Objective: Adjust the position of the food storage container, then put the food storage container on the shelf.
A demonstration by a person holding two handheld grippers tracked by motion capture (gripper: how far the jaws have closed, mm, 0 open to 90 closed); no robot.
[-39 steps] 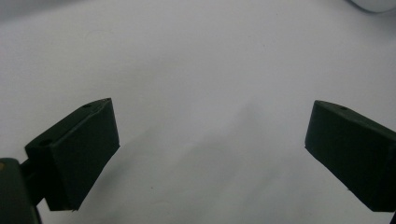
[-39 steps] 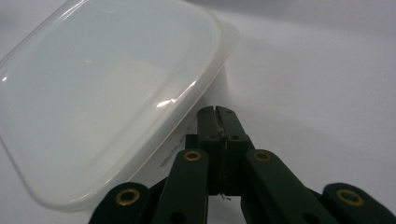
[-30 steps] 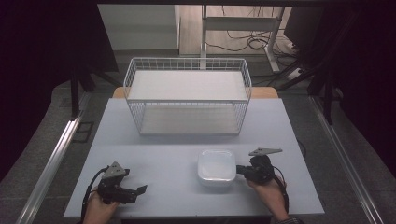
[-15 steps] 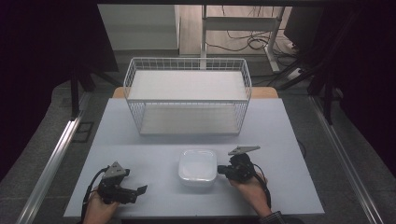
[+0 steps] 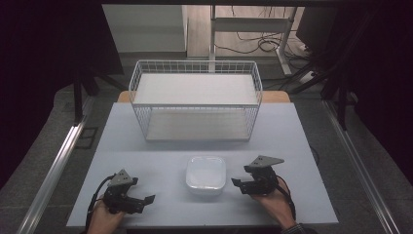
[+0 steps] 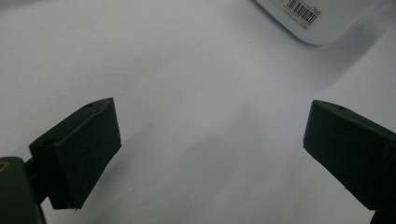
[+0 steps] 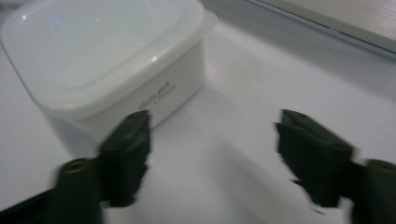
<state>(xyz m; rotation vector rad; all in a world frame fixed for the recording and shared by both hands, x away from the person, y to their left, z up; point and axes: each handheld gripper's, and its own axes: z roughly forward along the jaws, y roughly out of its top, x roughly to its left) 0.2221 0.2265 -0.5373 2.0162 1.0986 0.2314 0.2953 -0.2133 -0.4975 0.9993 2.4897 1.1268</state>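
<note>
Two hand-held grippers flank my white container [image 5: 205, 174]; my right hand-held gripper [image 5: 237, 184], jaws just opened wide and empty, sits nearer it than my wide-open left hand-held gripper [image 5: 145, 201].

My right gripper [image 5: 239, 185] sits low in my right hand [image 5: 272, 202], fingers [image 7: 126, 156] just opened wide, nothing between them. My left gripper [image 5: 146, 201] rests in my left hand [image 5: 104, 219], fingers [image 6: 77, 149] spread apart.
</note>
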